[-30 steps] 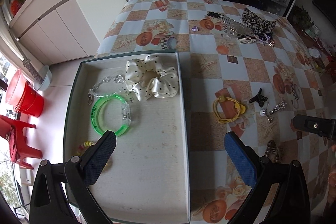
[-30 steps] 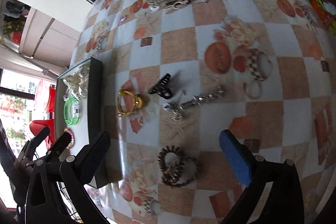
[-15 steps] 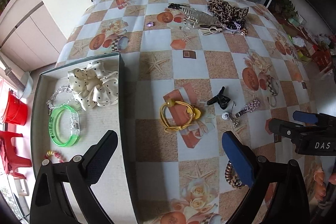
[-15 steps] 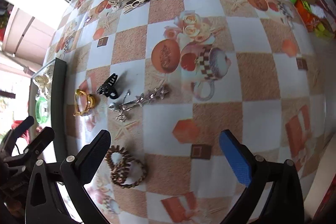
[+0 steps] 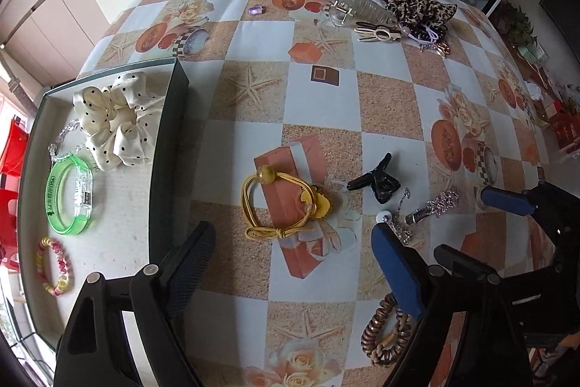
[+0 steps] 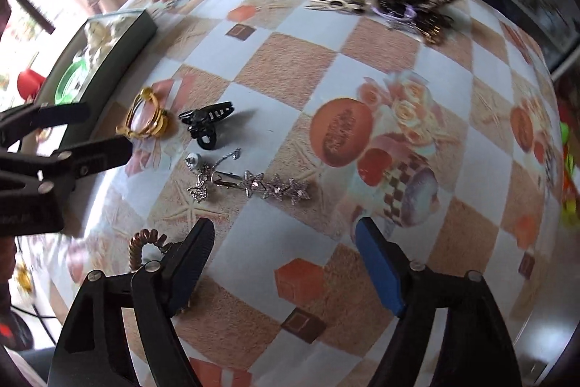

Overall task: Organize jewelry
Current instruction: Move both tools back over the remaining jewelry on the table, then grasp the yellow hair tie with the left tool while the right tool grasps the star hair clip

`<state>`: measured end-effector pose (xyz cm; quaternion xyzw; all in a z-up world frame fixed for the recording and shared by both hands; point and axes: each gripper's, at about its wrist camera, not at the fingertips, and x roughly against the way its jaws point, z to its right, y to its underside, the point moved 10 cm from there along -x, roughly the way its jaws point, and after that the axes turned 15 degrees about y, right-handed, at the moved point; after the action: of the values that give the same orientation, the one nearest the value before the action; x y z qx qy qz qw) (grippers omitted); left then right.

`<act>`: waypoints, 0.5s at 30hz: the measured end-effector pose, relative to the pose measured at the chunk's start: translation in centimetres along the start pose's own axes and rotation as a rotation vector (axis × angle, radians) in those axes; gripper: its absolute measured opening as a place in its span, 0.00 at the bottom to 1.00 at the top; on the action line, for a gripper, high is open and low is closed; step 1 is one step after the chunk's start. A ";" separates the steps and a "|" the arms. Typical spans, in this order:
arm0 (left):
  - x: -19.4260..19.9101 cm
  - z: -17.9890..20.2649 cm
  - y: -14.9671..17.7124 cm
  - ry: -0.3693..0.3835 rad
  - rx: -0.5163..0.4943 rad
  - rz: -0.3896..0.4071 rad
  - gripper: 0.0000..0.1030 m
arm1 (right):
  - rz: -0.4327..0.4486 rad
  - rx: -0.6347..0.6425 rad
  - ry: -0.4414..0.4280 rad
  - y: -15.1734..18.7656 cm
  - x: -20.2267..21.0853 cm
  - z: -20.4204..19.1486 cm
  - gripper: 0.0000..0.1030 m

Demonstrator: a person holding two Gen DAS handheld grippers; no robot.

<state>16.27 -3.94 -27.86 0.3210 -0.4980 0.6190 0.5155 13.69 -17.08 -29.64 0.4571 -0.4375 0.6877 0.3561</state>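
My left gripper (image 5: 290, 242) is open and empty, low over a yellow hair tie (image 5: 279, 202) on the patterned tablecloth. My right gripper (image 6: 282, 242) is open and empty, just in front of a silver star hair clip (image 6: 275, 187) and a small chain earring (image 6: 199, 176). A black claw clip (image 5: 377, 182) lies between the yellow tie and the star clip. A brown coil hair tie (image 5: 386, 336) lies near the front edge. The tray (image 5: 165, 147) on the left holds a white polka-dot scrunchie (image 5: 116, 118), a green bangle (image 5: 69, 198) and a beaded bracelet (image 5: 54, 265).
At the far side of the table lie a leopard-print scrunchie (image 5: 413, 0), a clear claw clip (image 5: 355, 8), a cream clip (image 5: 378, 33) and a small purple gem (image 5: 255, 10). The right gripper's arm (image 5: 525, 202) shows at the right in the left wrist view.
My left gripper has moved right, from over the tray to over the yellow hair tie. My right gripper has moved down and closer to the star clip.
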 end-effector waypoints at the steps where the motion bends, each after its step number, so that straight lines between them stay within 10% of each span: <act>1: -0.3 -0.2 -0.1 -0.010 0.007 0.002 0.88 | 0.007 0.021 0.003 -0.1 -0.1 -0.2 0.80; 15: -3.2 -2.0 -0.6 -0.075 0.037 0.008 0.88 | 0.077 0.163 0.028 -2.5 -1.4 -2.2 0.71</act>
<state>17.89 -3.07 -31.26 0.3515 -0.5066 0.6176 0.4882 15.66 -14.21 -30.71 0.4575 -0.3924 0.7405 0.2971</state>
